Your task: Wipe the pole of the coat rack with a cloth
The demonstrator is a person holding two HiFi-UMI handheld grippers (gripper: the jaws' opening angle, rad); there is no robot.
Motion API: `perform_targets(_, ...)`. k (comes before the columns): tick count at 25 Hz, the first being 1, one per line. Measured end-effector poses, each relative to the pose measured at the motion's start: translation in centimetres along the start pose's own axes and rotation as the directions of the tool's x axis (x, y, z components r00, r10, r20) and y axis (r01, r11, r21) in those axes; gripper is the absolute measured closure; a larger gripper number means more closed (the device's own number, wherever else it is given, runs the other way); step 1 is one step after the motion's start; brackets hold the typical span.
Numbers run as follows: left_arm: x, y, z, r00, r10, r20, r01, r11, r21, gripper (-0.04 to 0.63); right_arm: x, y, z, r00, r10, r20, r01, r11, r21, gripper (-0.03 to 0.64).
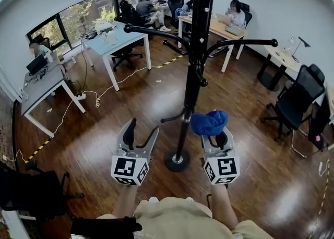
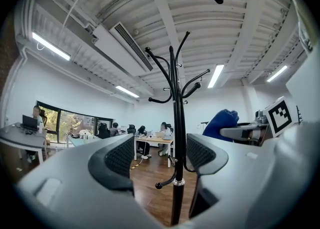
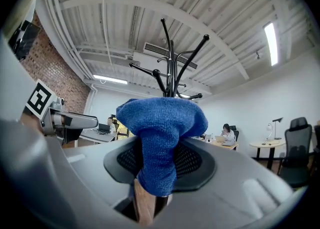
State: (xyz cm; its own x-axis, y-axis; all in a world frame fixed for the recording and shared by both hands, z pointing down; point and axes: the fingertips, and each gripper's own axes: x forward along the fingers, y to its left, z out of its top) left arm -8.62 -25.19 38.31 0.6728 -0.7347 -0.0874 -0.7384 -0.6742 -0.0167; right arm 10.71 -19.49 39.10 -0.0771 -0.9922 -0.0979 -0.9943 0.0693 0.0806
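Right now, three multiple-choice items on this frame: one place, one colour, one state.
1. In the head view, the black metal coat rack pole stands:
A. left of both grippers
B. between the two grippers
C. right of both grippers
2. The fuzzy microfibre cloth is:
A. red
B. white
C. blue
3. The left gripper is:
A. open, gripping nothing
B. shut on the cloth
C. shut on the pole
Key: 1 B, the pole rises between them; 2 C, blue in every view; 3 A, its jaws stand apart, while the right gripper clamps the cloth.
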Motion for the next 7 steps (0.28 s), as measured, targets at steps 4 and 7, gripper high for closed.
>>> perform_targets(4, 0.48, -0.3, 0.34, 1.0, -0.019, 0.008, 0.019, 1.0, 0.006, 0.295, 0.26, -0.03, 0.1, 1.0, -0.003, 0.005, 0.003, 1.0, -0.002, 0.469)
perform_targets(7, 0.36, -0.47, -0.2, 1.0, -0.027, -0.001, 0.027, 1.0, -0.008, 0.295, -0.01, 0.06, -0.55, 1.0, -0.005, -0.01, 0.005, 1.0, 0.001, 0.469)
